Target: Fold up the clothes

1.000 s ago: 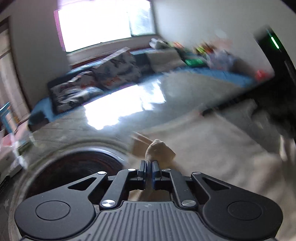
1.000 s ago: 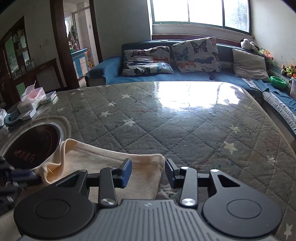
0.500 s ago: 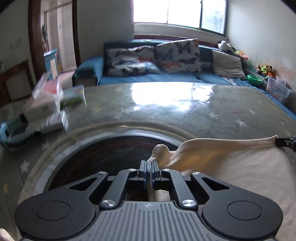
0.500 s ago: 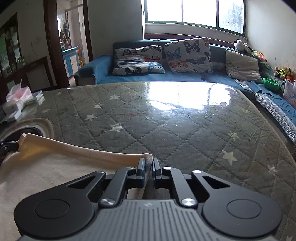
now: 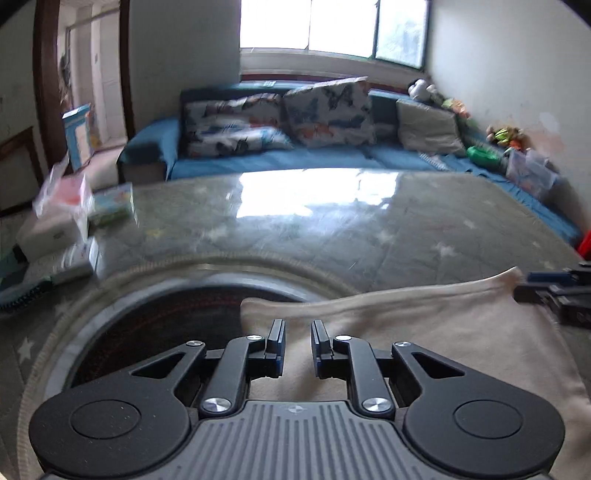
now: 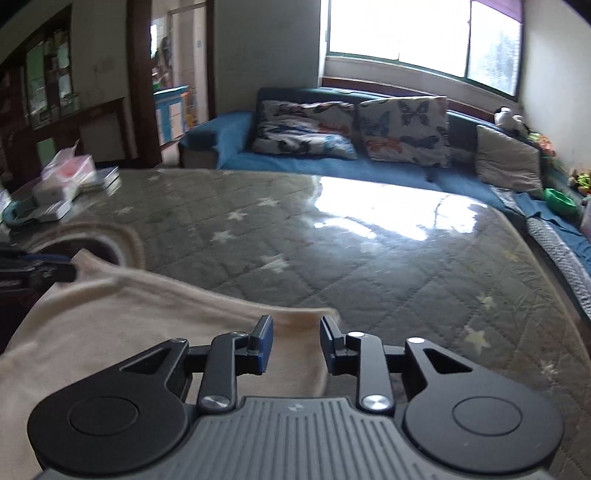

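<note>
A cream garment (image 5: 424,332) lies spread flat on the near part of the counter (image 5: 332,236), which is covered by a grey-green quilted cloth with pale stars under a glossy clear sheet. The garment's left edge overlaps a round dark inset (image 5: 155,317) ringed by a pale rim in the counter top; its far right corner shows in the right wrist view (image 6: 306,317), resting on the quilted surface.

The left gripper (image 5: 297,341) hangs just over the garment's far left corner. Its fingers (image 5: 276,345) have just been opening and now stand a little apart, with the cloth lying below the gap and not pinched. The right gripper (image 6: 296,343) hangs over the far right corner in the same way: its fingers (image 6: 264,345) have just been opening, are spread somewhat wider, and press on nothing, the fabric lying loose beneath them. Each gripper shows as a blurred dark shape at the edge of the other's view, at the opposite corner of the garment's far edge.

At the counter's far left stand a tissue pack and some small boxes (image 5: 66,218), blurred. Beyond the counter runs a blue sofa (image 6: 332,162) with butterfly-print cushions (image 6: 402,129) and a plain beige cushion (image 6: 508,162), under a bright window (image 6: 417,33). Toys and a green bowl (image 6: 559,199) sit along the sofa's right end.
</note>
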